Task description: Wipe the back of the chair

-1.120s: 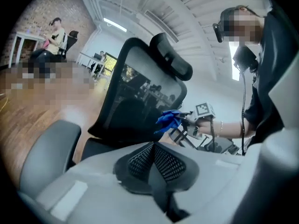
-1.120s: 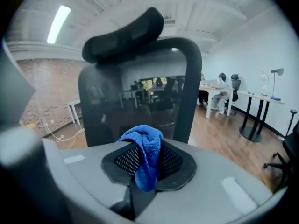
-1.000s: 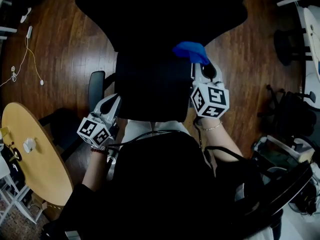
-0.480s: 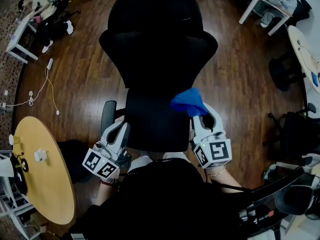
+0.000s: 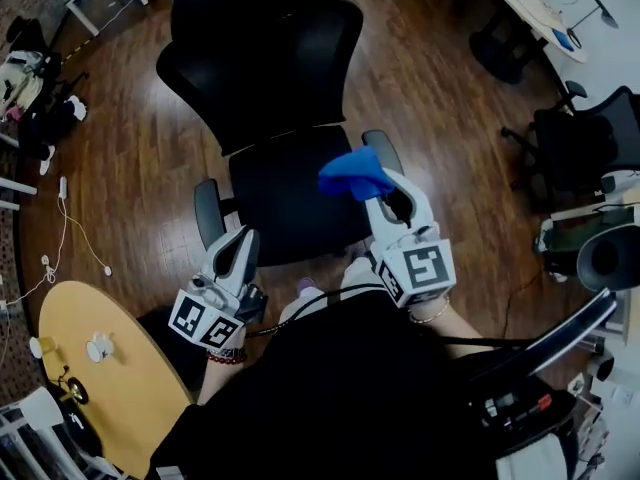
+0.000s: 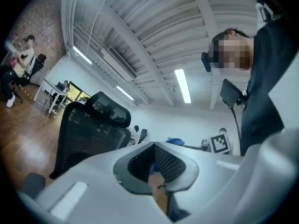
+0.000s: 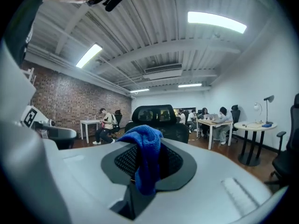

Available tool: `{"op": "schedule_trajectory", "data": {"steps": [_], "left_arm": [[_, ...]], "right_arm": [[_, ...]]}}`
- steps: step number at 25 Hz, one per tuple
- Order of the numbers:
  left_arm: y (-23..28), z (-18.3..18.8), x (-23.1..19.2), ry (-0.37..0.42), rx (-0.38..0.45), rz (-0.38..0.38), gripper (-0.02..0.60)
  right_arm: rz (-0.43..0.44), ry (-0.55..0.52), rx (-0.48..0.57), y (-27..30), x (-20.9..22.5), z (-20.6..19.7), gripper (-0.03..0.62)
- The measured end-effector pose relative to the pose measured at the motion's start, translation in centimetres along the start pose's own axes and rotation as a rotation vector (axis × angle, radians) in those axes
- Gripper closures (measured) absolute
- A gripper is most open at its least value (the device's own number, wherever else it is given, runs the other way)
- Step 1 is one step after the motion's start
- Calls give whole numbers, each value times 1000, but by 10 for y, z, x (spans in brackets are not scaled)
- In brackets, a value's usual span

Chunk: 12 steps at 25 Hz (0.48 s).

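Down in the head view, the black chair (image 5: pixel 262 68) stands on the wooden floor (image 5: pixel 440 98), its seat nearer the person than its back. The right claw (image 5: pixel 380 190) hangs over the seat's right edge with a blue cloth (image 5: pixel 352 173) bunched at its tip. The left claw (image 5: pixel 240 243) sits by the left armrest.

Left gripper view: the jaws are pressed together with nothing between them, and the chair rises at left.

Right gripper view: the jaws are clamped on the cloth, which drapes over the pads. The chair stands beyond, apart.
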<state>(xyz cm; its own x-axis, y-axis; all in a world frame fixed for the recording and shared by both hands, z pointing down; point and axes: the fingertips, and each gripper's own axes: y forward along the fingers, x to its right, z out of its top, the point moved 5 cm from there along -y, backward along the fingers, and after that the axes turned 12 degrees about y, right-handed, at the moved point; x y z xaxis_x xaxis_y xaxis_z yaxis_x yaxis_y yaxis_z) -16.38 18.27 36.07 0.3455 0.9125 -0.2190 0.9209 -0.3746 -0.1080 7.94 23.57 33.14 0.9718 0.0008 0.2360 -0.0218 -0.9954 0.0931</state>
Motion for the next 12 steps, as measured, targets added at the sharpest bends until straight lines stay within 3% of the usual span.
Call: {"op": "schedule_trajectory", "data": {"steps": [2, 7, 12], "left_arm": [[-5, -7, 27, -38, 16, -26, 577], [17, -6, 74, 23, -15, -17, 577], [35, -1, 78, 36, -39, -65, 577]], "right_arm": [[10, -20, -12, -22, -5, -5, 517], [68, 69, -31, -41, 7, -2, 520], [70, 38, -23, -37, 12, 6, 523]]}}
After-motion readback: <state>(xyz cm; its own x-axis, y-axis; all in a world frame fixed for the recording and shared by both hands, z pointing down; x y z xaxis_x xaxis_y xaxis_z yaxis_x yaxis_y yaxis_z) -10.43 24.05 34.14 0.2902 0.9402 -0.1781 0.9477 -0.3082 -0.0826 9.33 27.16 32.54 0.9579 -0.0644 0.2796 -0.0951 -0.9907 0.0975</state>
